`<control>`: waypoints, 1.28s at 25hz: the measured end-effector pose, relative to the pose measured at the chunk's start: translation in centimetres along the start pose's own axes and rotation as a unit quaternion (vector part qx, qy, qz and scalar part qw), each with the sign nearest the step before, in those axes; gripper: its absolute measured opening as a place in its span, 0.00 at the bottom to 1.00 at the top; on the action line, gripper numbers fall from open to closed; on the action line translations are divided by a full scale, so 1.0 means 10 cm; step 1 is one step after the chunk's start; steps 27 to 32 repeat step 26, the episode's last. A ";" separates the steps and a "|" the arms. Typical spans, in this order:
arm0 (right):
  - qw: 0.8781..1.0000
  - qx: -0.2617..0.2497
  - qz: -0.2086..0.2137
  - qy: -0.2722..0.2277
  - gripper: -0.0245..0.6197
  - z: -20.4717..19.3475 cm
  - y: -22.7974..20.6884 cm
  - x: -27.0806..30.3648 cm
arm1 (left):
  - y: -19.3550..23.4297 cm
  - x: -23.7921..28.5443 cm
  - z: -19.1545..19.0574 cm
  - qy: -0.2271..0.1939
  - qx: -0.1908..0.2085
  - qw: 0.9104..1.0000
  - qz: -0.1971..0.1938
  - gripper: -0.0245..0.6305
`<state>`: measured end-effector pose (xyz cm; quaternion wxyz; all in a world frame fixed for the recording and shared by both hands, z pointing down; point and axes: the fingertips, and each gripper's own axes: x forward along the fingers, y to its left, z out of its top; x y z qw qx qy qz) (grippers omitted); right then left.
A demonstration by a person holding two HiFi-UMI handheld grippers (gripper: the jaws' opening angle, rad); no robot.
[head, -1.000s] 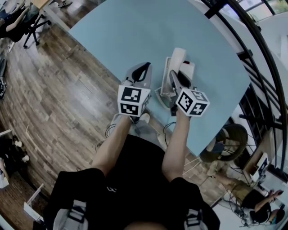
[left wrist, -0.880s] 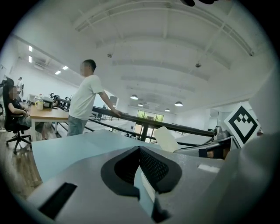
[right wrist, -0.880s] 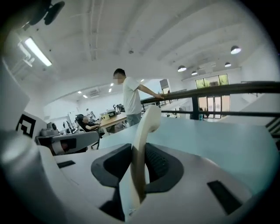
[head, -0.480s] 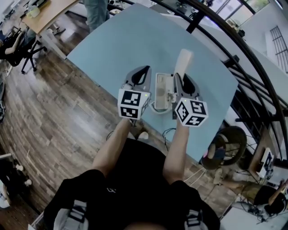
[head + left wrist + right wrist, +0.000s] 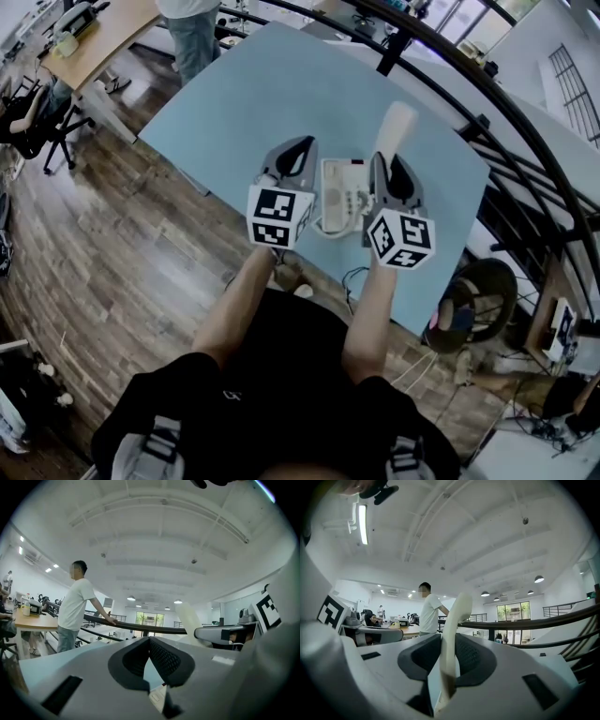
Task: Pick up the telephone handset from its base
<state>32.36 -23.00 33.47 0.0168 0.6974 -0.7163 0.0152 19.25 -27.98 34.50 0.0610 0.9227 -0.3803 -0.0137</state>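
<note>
A cream telephone handset [image 5: 395, 125] sticks out ahead of my right gripper [image 5: 385, 161], which is shut on it and holds it above the light blue table [image 5: 244, 94]. In the right gripper view the handset [image 5: 453, 630] stands on edge between the dark pads. The white telephone base [image 5: 338, 198] lies on the table between the two grippers, its cradle bare. To its left my left gripper [image 5: 297, 147] is raised, its jaws shut with nothing in them [image 5: 149, 641]. From the left gripper view the handset [image 5: 189, 619] shows to the right.
A person [image 5: 192, 28] stands beyond the table's far corner by a wooden desk [image 5: 98, 37]. A black railing [image 5: 511, 141] curves along the right. A cord [image 5: 351, 277] hangs at the table's near edge. An office chair [image 5: 42, 122] is at the left.
The right gripper has risen with the handset, lifting it off the base and pointing it forward. The left gripper has risen too, still shut. The base's cradle now shows.
</note>
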 end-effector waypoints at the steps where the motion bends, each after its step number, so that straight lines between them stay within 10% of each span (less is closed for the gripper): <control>1: 1.000 -0.001 -0.001 0.001 0.18 -0.01 0.01 0.00 | 0.00 0.00 0.01 -0.001 0.001 1.000 -0.001 0.03; 32: 1.000 -0.016 -0.022 0.008 0.17 -0.10 0.00 -0.07 | 0.00 -0.02 -0.16 0.020 -0.004 1.000 -0.013 0.03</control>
